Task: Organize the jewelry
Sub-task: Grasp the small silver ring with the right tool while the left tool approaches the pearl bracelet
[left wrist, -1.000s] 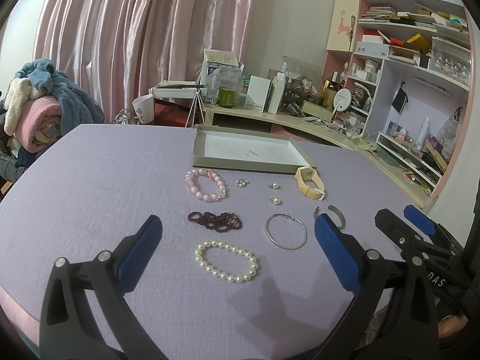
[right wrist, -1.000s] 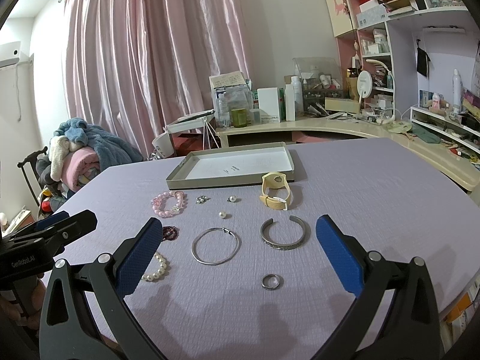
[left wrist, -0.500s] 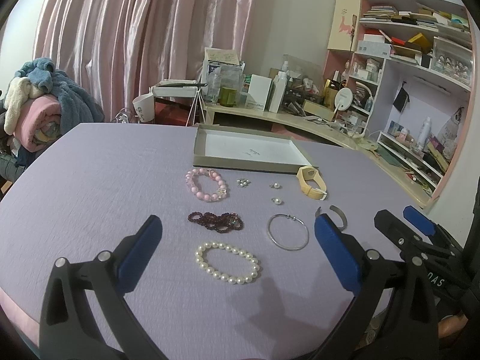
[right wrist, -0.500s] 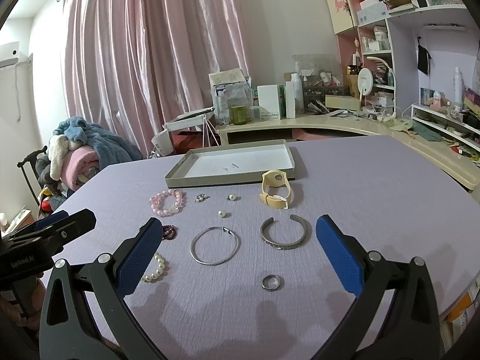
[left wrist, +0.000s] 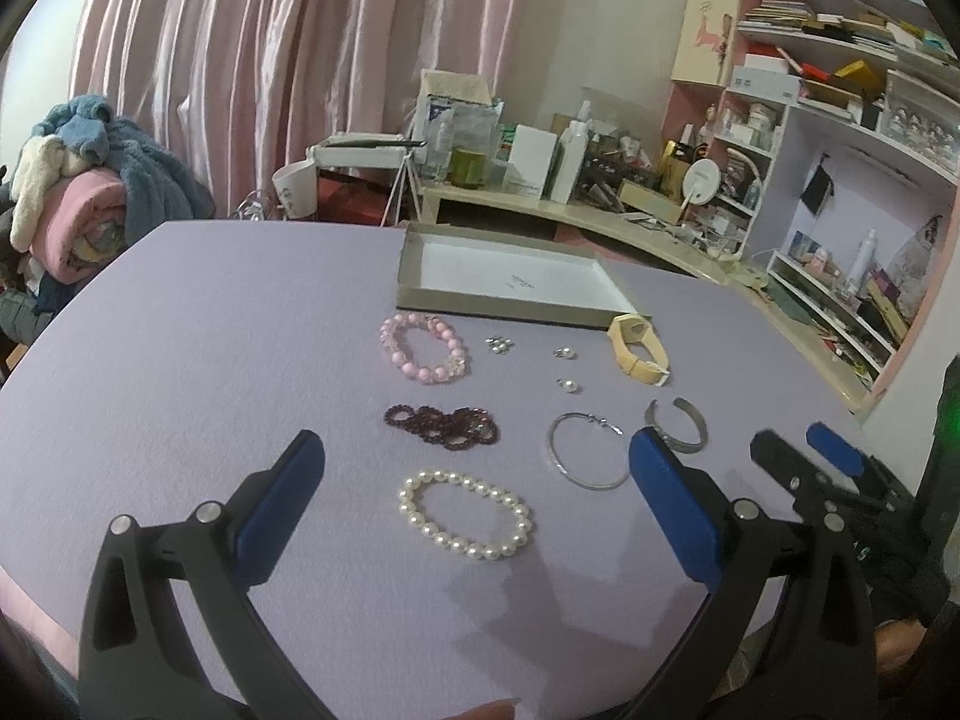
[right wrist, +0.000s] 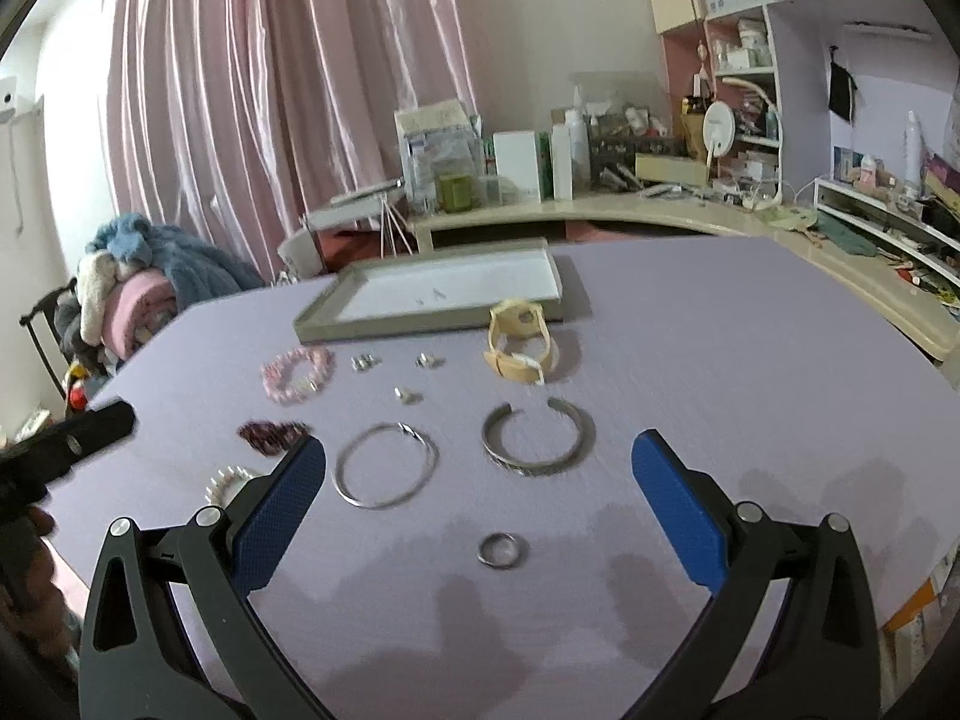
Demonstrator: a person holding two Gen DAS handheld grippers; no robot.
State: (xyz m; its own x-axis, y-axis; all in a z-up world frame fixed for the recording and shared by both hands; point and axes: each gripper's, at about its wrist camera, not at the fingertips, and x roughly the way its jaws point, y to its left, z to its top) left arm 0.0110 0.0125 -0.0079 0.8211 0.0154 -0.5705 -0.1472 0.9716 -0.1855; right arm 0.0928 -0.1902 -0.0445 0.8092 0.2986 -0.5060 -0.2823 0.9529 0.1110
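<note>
Jewelry lies loose on the purple table (left wrist: 180, 360): pearl bracelet (left wrist: 465, 519) nearest, cuff (right wrist: 531, 441), ring (right wrist: 501, 550). Tray (left wrist: 516, 285) at twelve o'clock looks nearly empty. Left gripper (left wrist: 474, 492) and right gripper (right wrist: 480, 489) hover, jaws spread, holding nothing; sorting seems barely begun.

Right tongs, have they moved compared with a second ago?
Yes. The right tongs have advanced toward the tray; the silver cuff bracelet now sits nearly between the tips.

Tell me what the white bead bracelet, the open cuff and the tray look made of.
White bead bracelet: round glossy cream beads, probably pearl or imitation pearl; each bead carries a highlight.
Open cuff: grey metal, likely silver or steel; dull sheen, with a patterned outer band.
Tray: seemingly cardboard; matte grey-brown walls, flat white floor, no shine.
</note>
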